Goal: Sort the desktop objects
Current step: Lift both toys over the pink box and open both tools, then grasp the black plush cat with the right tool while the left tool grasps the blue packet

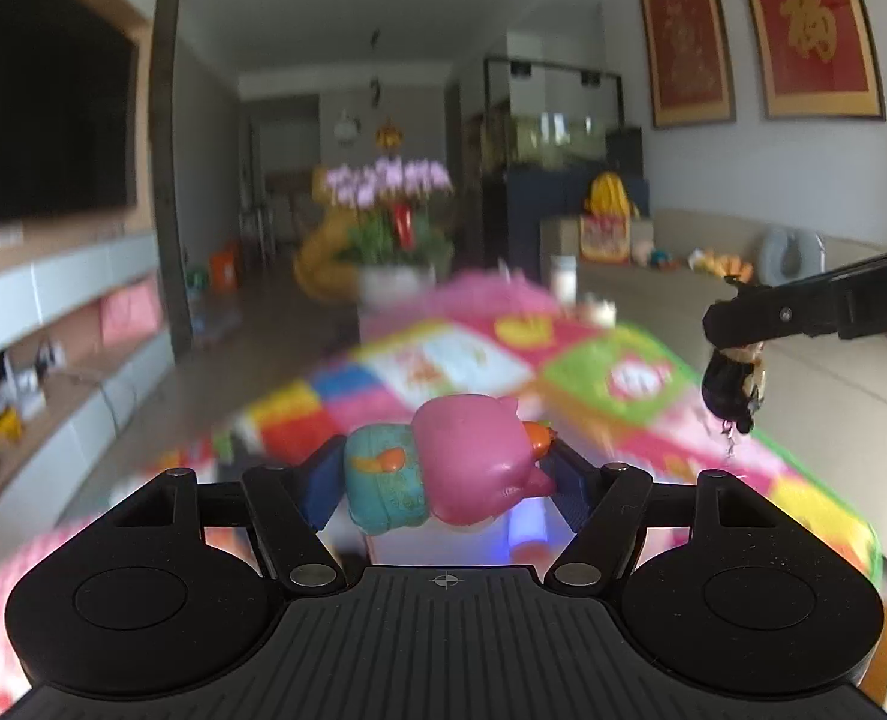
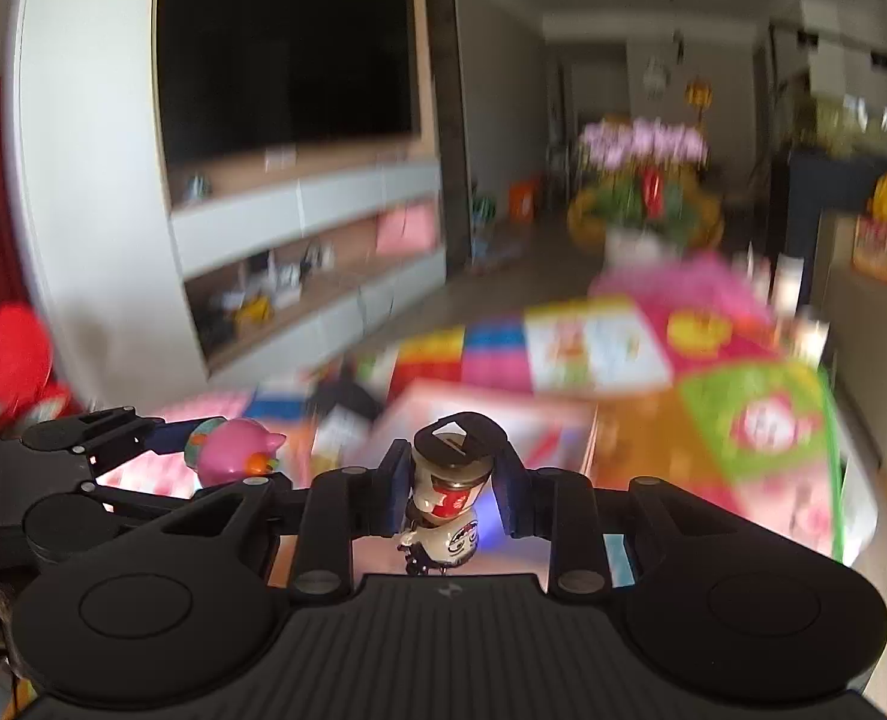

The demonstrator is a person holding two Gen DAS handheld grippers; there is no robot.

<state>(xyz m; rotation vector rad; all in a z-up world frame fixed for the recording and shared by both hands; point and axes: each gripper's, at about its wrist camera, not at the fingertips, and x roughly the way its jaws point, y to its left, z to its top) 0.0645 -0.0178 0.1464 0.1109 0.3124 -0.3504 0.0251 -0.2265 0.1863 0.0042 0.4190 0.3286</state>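
The left tool [image 1: 443,474] was clamped on a pink plastic pig figurine with a teal body and small orange carrot details [image 1: 443,468], which lay sideways between the blue pads [image 1: 323,492], clear of the surface below. The right tool [image 2: 452,492] was squeezed nearly together on a small keychain figurine with a black cap, a white body and red markings [image 2: 449,492], held upright by its head with a little metal chain dangling beneath. In the left wrist view that same right tool reached in from the side, its figurine hanging under the tips, and in the right wrist view the left tool stood just beside it with the pig. Below both lay the bench [image 1: 623,372], draped in a bright patchwork cloth of pink, green, yellow and blue squares, badly blurred. The step in hand looked like carrying: each toy had been picked up and hung above the bench, not yet placed. The next move would call for bringing each toy over its own sorting spot, which I could not make out in the blur, then lowering it and letting the pads part. I counted two tools, two toys, one in each, and one bench.
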